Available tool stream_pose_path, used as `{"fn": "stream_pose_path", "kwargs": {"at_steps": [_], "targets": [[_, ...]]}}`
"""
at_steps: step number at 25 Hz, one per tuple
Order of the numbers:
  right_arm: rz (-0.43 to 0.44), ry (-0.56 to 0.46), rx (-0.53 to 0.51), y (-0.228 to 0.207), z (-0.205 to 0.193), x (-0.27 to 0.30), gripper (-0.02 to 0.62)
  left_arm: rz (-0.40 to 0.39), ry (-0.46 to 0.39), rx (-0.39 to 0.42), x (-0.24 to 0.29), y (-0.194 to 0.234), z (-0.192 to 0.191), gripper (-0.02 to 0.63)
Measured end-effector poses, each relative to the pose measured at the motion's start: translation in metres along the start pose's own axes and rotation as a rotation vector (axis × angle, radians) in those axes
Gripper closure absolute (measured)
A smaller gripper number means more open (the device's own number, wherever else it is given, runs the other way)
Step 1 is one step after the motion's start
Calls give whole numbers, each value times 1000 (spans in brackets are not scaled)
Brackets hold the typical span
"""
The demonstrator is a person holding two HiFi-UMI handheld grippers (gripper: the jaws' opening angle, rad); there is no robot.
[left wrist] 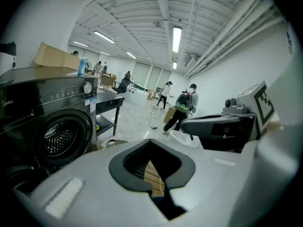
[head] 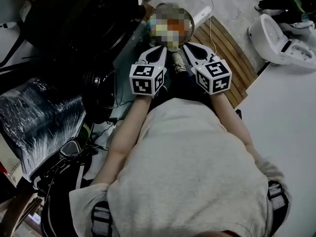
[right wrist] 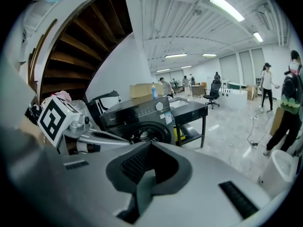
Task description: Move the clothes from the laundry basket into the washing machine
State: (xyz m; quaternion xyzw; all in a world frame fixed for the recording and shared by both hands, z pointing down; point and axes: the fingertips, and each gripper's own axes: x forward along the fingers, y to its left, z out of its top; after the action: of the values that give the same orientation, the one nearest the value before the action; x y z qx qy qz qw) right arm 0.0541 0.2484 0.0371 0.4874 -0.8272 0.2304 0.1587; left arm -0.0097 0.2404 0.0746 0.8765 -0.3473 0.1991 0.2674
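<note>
Washing machine (left wrist: 33,96) shows its perforated drum (left wrist: 60,137); left claw (head: 158,50) and right claw (head: 191,47) both closed, empty

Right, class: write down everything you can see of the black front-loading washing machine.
The black front-loading washing machine stands upright beside a dark metal table. Its glossy front has a control strip with a round silver dial and, below, a round port showing the perforated steel drum. Whether its door is open cannot be told; its base is hidden.

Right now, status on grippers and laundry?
Left gripper shut, empty. Right gripper shut, empty. Washing machine ahead; no clothes picked up. Nothing seen blocking it.
</note>
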Motion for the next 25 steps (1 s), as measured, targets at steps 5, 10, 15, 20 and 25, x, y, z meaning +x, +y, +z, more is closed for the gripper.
{"fn": "stream_pose_path", "kwargs": {"at_steps": [5,10,15,20,25], "targets": [[86,40,-54,-42,28,31,588,67,-11,-47,37,16,29,597],[169,108,-86,-73,37,61,588,115,5,-121,73,27,37,597],[215,169,-87,-93,30,86,588,147,31,-151,103,38,39,597],[227,215,-97,-101,15,110,588,164,29,-155,120,62,31,597],[234,245,-89,-110,-9,147,588,128,39,-193,143,88,12,597]]}}
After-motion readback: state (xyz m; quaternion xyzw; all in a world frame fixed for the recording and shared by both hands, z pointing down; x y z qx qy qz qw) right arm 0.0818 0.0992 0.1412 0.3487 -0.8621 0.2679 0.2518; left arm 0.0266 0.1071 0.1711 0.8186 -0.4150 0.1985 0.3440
